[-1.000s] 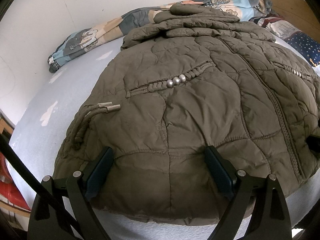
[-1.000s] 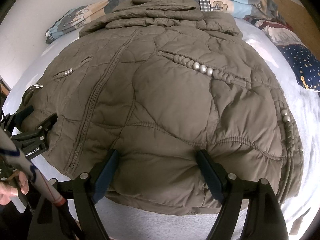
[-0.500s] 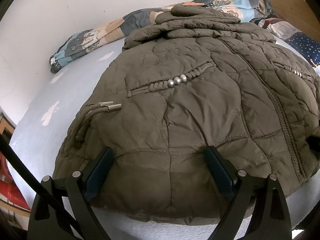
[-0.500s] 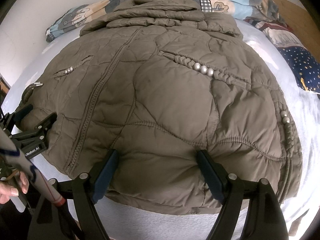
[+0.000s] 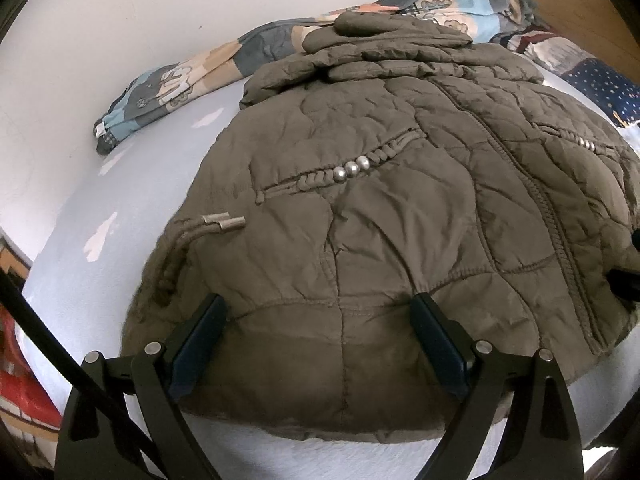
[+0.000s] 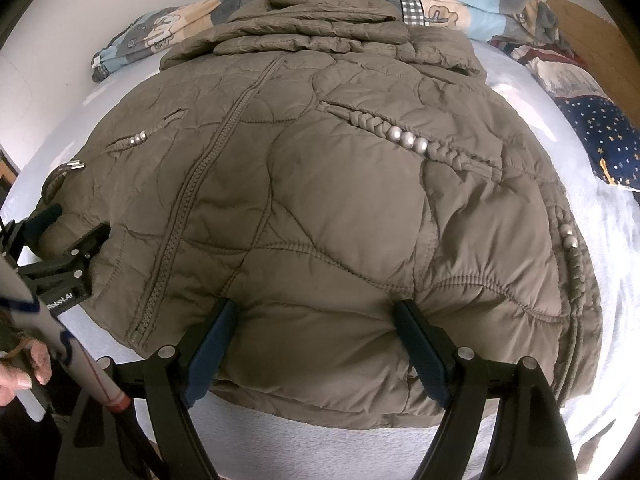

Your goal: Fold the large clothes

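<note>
With the olive quilted jacket (image 5: 400,240) spread on the bed (image 5: 120,208), the left hand-held gripper (image 5: 320,340) and right hand-held gripper (image 6: 316,340) straddle its near hem wide open, gripping nothing; next, probably pinch and fold it away.

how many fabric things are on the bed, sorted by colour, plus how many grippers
Olive-brown quilted jacket: 1
Patchwork cartoon-print blanket, blue and beige: 1
Navy star-print pillow: 1
Red-and-white patterned fabric by the headboard: 1
Black two-finger grippers, left gripper and right gripper, both spread wide at the jacket's hem: 2
Total: 6, all on or over the pale blue bed sheet.
</note>
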Tool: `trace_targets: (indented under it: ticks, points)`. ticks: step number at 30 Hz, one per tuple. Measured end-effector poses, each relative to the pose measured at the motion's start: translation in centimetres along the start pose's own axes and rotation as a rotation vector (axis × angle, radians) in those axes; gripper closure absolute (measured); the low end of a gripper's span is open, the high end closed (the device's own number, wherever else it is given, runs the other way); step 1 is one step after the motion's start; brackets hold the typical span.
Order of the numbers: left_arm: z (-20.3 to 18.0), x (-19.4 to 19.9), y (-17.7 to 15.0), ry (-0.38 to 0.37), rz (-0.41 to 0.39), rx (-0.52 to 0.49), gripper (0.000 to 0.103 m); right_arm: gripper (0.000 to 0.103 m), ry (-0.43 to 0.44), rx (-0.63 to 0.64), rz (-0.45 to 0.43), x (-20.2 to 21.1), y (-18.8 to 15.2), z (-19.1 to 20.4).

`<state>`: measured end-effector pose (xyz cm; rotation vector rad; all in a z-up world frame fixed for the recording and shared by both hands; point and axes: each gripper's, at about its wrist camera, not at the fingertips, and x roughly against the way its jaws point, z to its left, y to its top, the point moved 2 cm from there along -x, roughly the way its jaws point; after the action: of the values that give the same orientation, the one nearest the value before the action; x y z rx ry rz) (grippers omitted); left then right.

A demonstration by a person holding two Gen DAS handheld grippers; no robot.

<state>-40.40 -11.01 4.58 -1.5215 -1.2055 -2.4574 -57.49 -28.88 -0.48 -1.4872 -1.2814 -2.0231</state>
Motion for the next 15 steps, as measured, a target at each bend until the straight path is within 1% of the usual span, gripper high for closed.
trace_targets:
  ticks: [2,4,6,7,8,9,11,13,14,15]
  points:
    - [0.4,0.7,0.3,-0.002,-0.021,-0.001,0.01,0.018,-0.003,0.005,0.0,0.1,0.0,0.0]
    - [1.5,1.7,0.7,-0.003,-0.049,0.032,0.01,0.017,0.001,0.006,-0.003,0.5,0.0,0.1]
    - [3.2,2.4,1.1,-0.002,-0.07,0.091,0.01,0.017,0.03,-0.003,-0.028,1.5,0.2,-0.2]
    - [4.3,2.6,1.3,-0.006,-0.074,0.13,0.01,0.017,0.047,-0.013,-0.058,2.4,0.4,-0.6]
    - [5.4,2.6,1.5,-0.001,-0.07,0.172,0.01,0.017,0.063,-0.04,-0.109,3.8,0.7,-1.6]
    - [6.4,2.6,1.5,0.008,-0.063,0.206,0.01,0.017,0.074,-0.065,-0.142,4.7,0.9,-2.6]
    - [9.2,2.4,1.5,0.015,-0.043,0.296,0.01,0.017,0.07,-0.155,-0.218,6.9,0.9,-5.8]
    - [11.3,2.1,1.2,0.016,-0.024,0.378,0.01,0.017,0.048,-0.251,-0.253,8.0,0.3,-8.9]
    - [12.8,1.8,0.9,0.014,-0.001,0.438,0.01,0.017,0.04,-0.331,-0.26,8.4,-0.2,-11.4]
    - [13.8,1.4,0.6,0.006,0.014,0.479,0.01,0.017,0.039,-0.39,-0.262,8.6,-0.8,-12.9]
